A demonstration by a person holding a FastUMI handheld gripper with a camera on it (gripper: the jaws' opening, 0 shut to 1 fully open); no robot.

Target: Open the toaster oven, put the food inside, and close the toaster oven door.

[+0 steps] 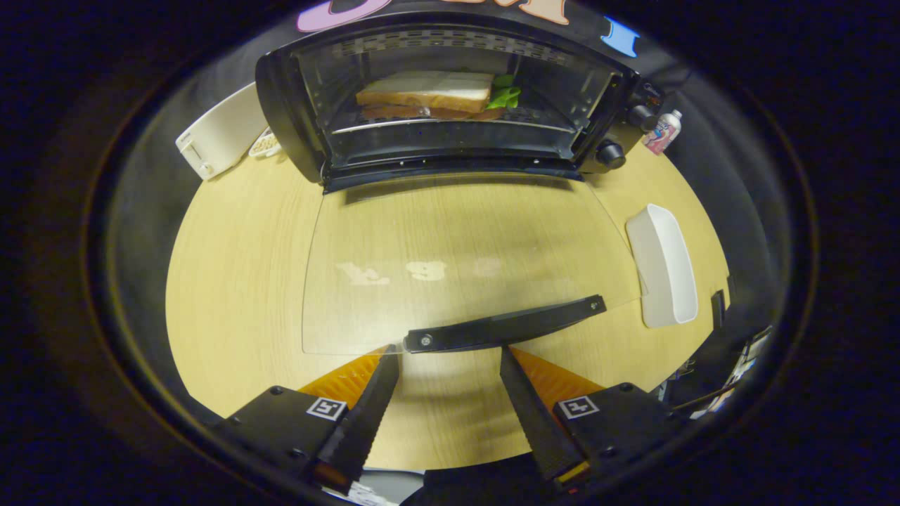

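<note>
A black toaster oven (pixel 281 105) stands at the back of the wooden table. Its glass door (pixel 457 260) lies folded flat down toward me. A sandwich (pixel 429 93) with white bread and green lettuce rests on the rack inside. The door's black handle (pixel 506 325) runs along the near edge, just ahead of my fingertips. My gripper (pixel 446 351) is open, its two fingers spread apart with nothing between them, the tips right below the handle.
A white rectangular dish (pixel 664 267) lies on the table (pixel 232 281) to the right of the door. A white toaster (pixel 221 133) stands left of the oven. A small bottle (pixel 662 131) stands beside the oven's knobs (pixel 610 153).
</note>
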